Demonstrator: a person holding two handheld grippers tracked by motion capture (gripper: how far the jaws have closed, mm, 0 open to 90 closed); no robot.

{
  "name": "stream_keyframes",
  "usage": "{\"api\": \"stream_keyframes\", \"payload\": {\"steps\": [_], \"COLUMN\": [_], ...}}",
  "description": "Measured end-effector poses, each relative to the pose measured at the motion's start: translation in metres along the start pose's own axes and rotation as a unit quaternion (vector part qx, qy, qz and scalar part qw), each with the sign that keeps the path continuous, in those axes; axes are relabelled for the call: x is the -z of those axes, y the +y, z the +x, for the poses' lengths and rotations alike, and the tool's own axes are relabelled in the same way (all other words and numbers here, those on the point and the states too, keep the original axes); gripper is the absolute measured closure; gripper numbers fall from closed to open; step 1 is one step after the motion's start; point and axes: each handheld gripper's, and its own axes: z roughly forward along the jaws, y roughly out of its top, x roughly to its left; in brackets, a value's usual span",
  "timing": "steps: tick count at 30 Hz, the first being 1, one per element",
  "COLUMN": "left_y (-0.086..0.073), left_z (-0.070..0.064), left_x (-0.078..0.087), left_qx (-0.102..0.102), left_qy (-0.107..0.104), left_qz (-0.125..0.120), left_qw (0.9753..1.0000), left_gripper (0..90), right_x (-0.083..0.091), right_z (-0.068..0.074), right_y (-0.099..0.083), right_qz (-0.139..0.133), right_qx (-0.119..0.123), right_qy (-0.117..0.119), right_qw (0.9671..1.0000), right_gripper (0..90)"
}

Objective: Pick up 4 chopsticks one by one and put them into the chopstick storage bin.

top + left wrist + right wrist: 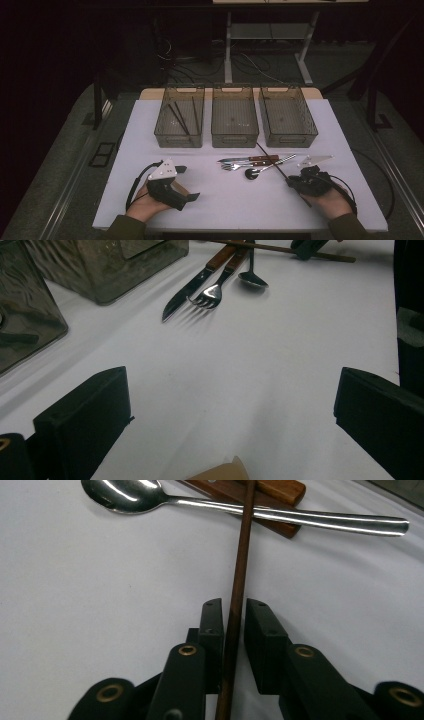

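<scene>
Wooden chopstick [239, 580] seemingly clamped by right tongs [233, 611].

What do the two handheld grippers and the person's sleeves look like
Both are black. The left gripper carries a pale grey three-cornered plate and a black cable; its fingers are blocky. The right gripper has a similar plate, a black cable and brass rivets. The sleeves are olive green.

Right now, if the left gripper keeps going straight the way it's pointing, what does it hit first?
Probably the fork and knife lying side by side. The left gripper has its jaws wide open over bare table, and the cutlery is the first thing ahead. The spoon lies just beyond. Depth is hard to judge.
</scene>
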Motion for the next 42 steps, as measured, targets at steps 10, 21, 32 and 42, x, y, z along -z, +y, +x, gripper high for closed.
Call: {"api": "stream_keyframes", "payload": {"steps": [10, 21, 32, 42], "left_y": [0.000, 0.000, 0.000, 0.000], "left_z": [0.000, -0.001, -0.001, -0.001], "left_x": [0.000, 0.000, 0.000, 0.000], "left_qx": [0.001, 0.001, 0.000, 0.003], "left_qy": [-0.001, -0.001, 0.000, -0.001], "left_qz": [0.002, 0.002, 0.001, 0.001], "left_qw": [1.0000, 1.0000, 1.0000, 1.0000], "left_gripper": [0.8, 0.8, 0.8, 0.8], "right_x": [-0.001, 0.003, 0.011, 0.024], "right_z": [0.002, -0.010, -0.013, -0.015], "right_y": [0.000, -0.003, -0.002, 0.000], "right_qz": [0.003, -0.004, -0.016, -0.046], "right_qx": [0.002, -0.025, -0.027, -0.037], "right_qy": [-0.008, -0.013, 0.000, 0.021], "right_qw": [1.0000, 0.9996, 0.9995, 0.9980], "right_gripper": [81.2, 83.8, 84.0, 84.0]}}
